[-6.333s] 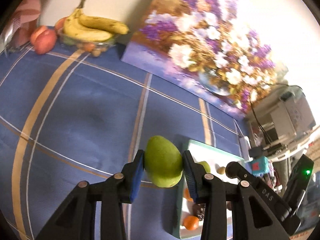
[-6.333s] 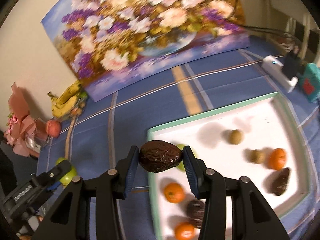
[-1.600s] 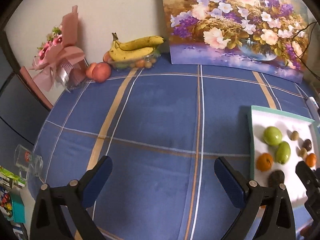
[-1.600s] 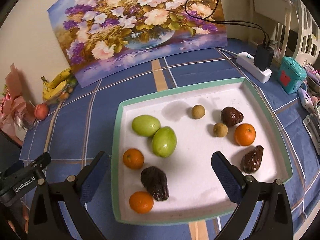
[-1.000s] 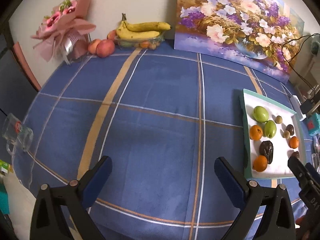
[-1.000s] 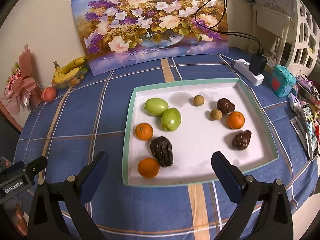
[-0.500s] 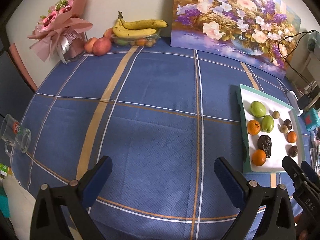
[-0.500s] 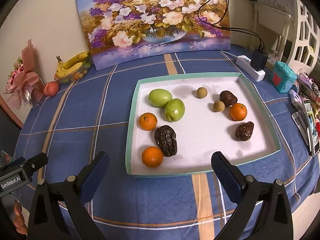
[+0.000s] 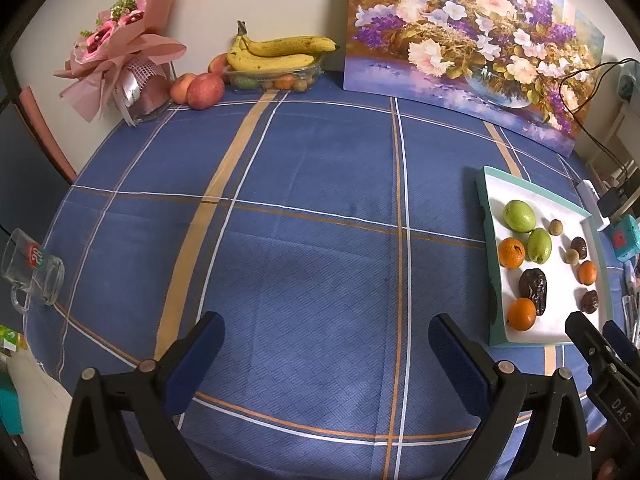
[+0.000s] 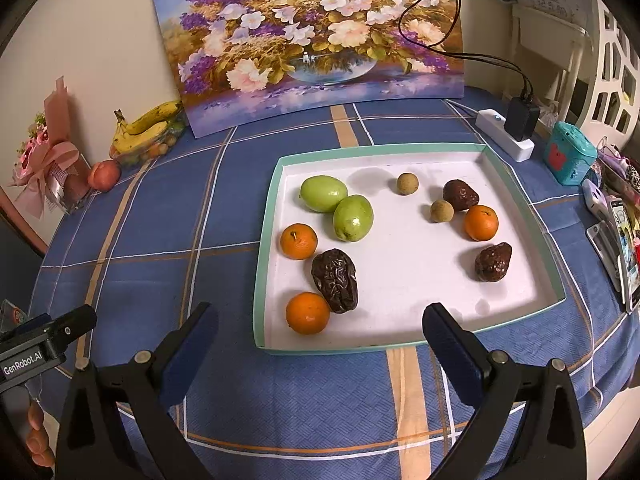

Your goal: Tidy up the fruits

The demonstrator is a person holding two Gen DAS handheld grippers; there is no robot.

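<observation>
The big blue tablecloth (image 10: 168,216) holds a white tray (image 10: 520,200) with fruits (image 10: 353,217) inside; the left gripper (image 9: 326,344) and right gripper (image 10: 320,332) are both wide apart, holding nothing.

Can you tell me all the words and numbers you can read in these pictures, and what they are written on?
"GenRobot.AI": white label on the left gripper, seen from the right wrist view.
"DAS": on the right gripper, seen from the left wrist view; more letters may be cut off.
Red and green logo on the glass mug: too blurred to read.
White tag on the bouquet: too small to read.
</observation>
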